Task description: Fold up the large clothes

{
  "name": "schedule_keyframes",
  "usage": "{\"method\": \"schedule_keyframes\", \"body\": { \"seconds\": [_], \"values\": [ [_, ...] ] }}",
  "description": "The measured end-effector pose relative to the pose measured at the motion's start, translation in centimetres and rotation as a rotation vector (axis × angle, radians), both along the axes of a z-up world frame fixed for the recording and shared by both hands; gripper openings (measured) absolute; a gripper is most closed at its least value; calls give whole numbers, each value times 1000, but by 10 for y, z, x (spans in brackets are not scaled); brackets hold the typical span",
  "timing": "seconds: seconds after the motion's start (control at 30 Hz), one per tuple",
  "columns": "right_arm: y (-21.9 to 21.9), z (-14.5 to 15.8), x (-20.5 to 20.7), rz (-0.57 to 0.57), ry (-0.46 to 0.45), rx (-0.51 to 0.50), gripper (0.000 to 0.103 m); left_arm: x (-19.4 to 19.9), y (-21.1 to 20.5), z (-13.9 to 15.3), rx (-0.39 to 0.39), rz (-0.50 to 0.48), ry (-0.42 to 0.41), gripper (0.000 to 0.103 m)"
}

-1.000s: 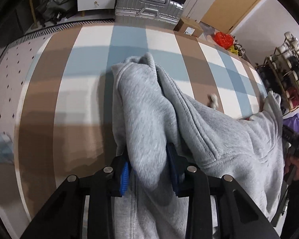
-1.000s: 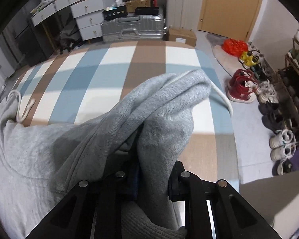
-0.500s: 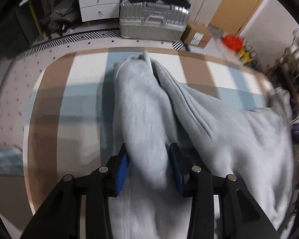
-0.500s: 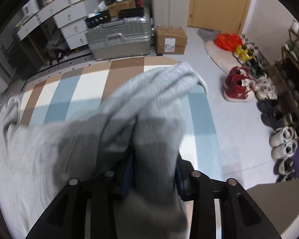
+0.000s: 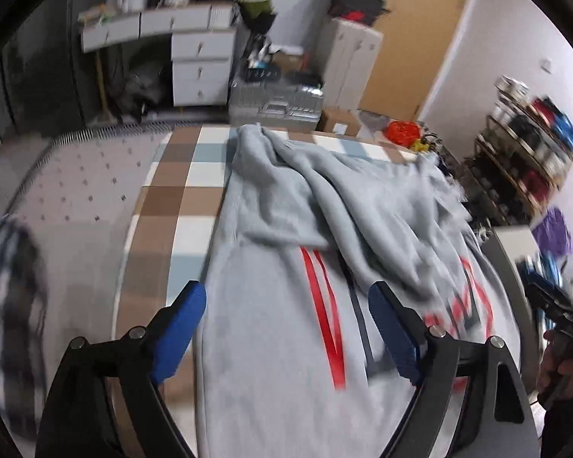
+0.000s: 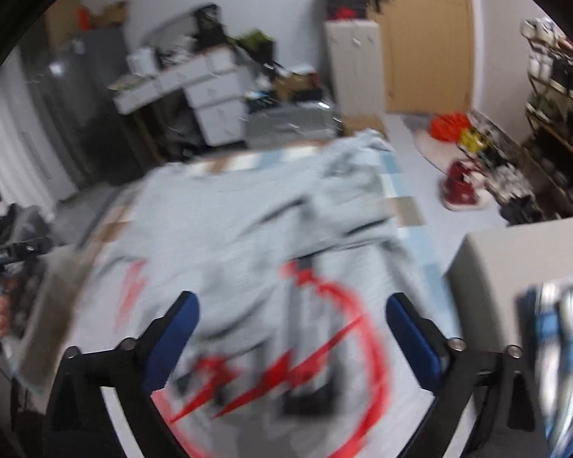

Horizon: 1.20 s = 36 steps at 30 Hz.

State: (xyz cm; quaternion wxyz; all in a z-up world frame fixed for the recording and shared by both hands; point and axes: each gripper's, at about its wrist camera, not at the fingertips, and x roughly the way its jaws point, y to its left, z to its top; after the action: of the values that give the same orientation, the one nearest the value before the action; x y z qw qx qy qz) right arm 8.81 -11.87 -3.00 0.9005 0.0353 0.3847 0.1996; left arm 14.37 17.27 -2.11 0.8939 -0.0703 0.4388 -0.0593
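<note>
**Over the checked bed cover: both sleeves let go**

On the checked bed cover [image 5: 164, 206] the grey sweatshirt [image 5: 271, 343] is now laid out flat, red print facing up, and both grips on it are released. A second ago a bunched sleeve was clamped in each claw; now the jaws of the left gripper [image 5: 286, 307] have just been opening and are seen spread wide, blue pads well apart, with nothing pinched between them. The same is shown at the right gripper [image 6: 292, 316]: its jaws have just been opening too, they are stretched about as wide as they go, and only the sweatshirt's printed front is seen far beneath the gap, untouched. Both views are pulled up and back from the cloth, so more of the room is taken in than before.

For the task, the sleeve fold is judged as delivered: near the far edge of the bed cover, two grey sleeves [image 5: 324, 198] are seen lying crossed over the upper body of the garment. A further fold of the body is probably still owed.

Much is hard to read. The right wrist view is heavily smeared, so the red lettering cannot be made out and the sleeve edges are lost. The near hem of the sweatshirt is cut off below both frames. At the left edge of the left view a dark checked shape [image 5: 7, 305] is blurred beyond naming.
</note>
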Motion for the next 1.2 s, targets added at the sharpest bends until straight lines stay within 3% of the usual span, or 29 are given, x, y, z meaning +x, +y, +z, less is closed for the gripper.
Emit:
{"method": "schedule_keyframes", "body": {
  "seconds": [0.2, 0.27, 0.33, 0.43, 0.57, 0.67, 0.8, 0.93, 1.0, 1.2],
  "values": [
    [40, 10, -107, 100, -185, 150, 103, -59, -8, -13, 39, -5, 40, 84],
    [42, 7, -129, 127, -255, 175, 103, -80, -7, -23, 90, -14, 55, 84],
    [45, 2, -141, 160, -279, 181, 103, -94, 0, -36, 71, -25, 86, 84],
    [50, -5, -149, 169, -248, 152, 103, -107, 8, -50, 35, -12, 120, 84],
    [45, -14, -148, 153, -206, 155, 103, -103, 26, -83, -97, 24, 236, 84],
    [36, -22, -143, 125, -163, 178, 103, -97, 33, -103, -180, -22, 358, 84],
    [21, -28, -134, 91, -98, 239, 103, -84, 42, -108, -191, -24, 407, 84],
    [4, -28, -127, 61, -56, 335, 103, -78, 39, -121, -203, -26, 522, 84],
    [-2, -29, -124, 46, -37, 369, 103, -80, 39, -133, -246, -3, 596, 84],
    [-7, -29, -122, 48, -10, 444, 103, -82, 44, -149, -356, 113, 596, 84]
  ]
}}
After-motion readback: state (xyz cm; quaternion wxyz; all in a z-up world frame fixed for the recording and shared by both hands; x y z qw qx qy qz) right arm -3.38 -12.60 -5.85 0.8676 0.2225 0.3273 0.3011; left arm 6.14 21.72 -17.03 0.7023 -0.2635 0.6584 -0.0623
